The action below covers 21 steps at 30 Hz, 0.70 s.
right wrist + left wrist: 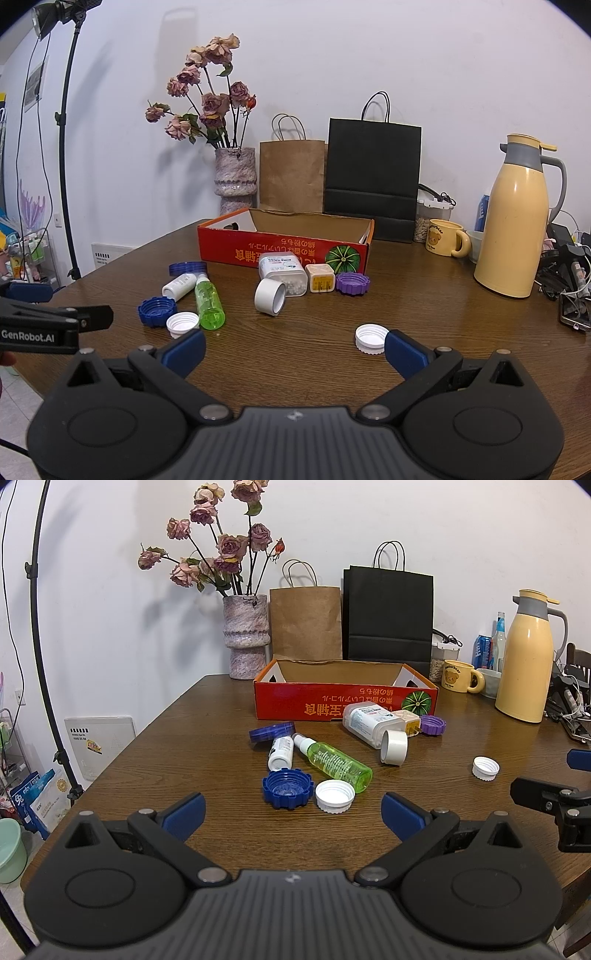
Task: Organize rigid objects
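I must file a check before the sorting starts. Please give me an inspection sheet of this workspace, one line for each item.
Surface: wooden table, dark brown, no spill seen.
Job's things: red box open, nothing visible inside; in front lie a green spray bottle, small white bottle, large white bottle, white tube, yellow cube, blue caps, purple cap, two white caps.
Clutter: vase of dried roses, brown bag, black bag, bear mug, yellow thermos.
Grippers: left gripper and right gripper both have jaws wide, holding nothing.
Cables: tangle at the table's right edge.
Surroundings: white wall, lamp stand.
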Motion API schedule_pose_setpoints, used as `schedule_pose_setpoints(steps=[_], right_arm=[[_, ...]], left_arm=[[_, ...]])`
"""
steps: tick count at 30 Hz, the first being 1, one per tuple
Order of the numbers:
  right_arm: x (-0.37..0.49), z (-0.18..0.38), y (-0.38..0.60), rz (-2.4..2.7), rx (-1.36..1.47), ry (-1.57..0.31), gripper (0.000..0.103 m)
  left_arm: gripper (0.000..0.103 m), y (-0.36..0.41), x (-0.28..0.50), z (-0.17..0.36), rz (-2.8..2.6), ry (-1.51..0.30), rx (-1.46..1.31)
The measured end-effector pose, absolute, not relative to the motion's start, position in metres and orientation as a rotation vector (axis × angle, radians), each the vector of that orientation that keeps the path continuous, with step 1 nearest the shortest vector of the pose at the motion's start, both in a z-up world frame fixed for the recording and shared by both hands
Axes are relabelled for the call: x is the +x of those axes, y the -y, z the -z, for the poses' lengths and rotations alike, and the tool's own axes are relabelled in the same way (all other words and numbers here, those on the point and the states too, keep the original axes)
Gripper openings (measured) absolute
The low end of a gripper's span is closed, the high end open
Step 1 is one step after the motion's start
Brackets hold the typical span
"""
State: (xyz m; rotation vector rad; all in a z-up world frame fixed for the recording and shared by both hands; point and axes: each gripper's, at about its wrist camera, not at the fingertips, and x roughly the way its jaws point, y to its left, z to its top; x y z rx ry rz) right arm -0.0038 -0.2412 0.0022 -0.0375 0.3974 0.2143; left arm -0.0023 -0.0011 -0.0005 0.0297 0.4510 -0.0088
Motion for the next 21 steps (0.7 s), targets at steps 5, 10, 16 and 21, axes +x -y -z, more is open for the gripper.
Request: schedule_pose_setpoints(steps=[5,10,16,21], right_arm=[[-0.003,-0.001,0.242,-0.215,-0.038,-0.398,0.103],[-0.002,-0.001,0.243,-0.214,-0.038,-0.401,0.103],[0.005,-0.006,0.238,-0.211,-0.043,-0.41,0.103],[0.014,-0.002,0.239,-0.216,-0.045,-0.417,0.103]], left_arm=[[0.103,0.001,-0.002,0.001,0.008,-0.452,0.029],[0.103,0.001,0.0,0.0,0.009,-0.454,0.029],[0.103,-0.006,0.005,-0.005,0.01,-0.462,0.026],[0.103,-0.004,0.013,0.0,0.01,-0.472,0.029]])
